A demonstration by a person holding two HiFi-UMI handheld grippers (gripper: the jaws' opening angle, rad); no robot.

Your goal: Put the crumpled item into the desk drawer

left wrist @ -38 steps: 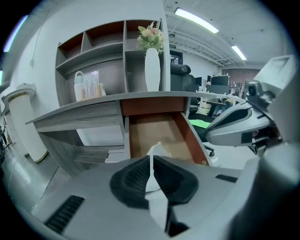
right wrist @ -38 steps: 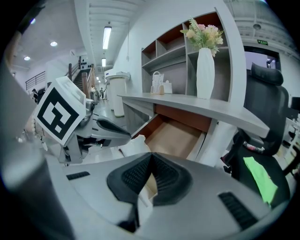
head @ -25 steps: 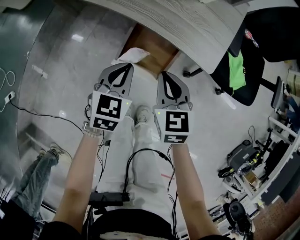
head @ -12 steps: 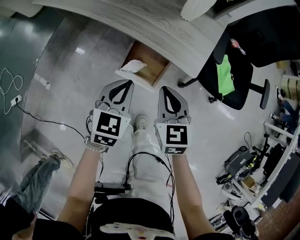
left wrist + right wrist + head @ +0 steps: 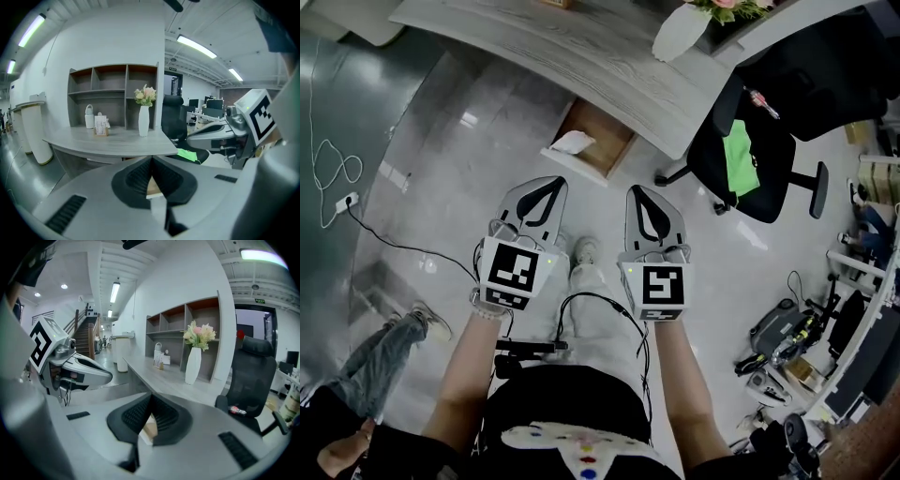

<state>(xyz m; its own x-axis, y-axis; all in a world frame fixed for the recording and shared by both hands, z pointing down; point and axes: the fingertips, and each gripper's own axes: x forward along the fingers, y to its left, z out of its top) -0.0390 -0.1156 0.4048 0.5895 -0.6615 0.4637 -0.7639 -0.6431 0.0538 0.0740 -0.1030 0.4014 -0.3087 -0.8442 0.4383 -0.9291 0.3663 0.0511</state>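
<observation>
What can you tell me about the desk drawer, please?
The drawer stands pulled open from under the grey wood-grain desk. Its inside looks like brown wood, and its front panel is white. It is shallow and rectangular, seen from above at a slant. A white crumpled item rests at its front corner; whether it lies fully inside or on the rim I cannot tell. Nothing else shows in it.
</observation>
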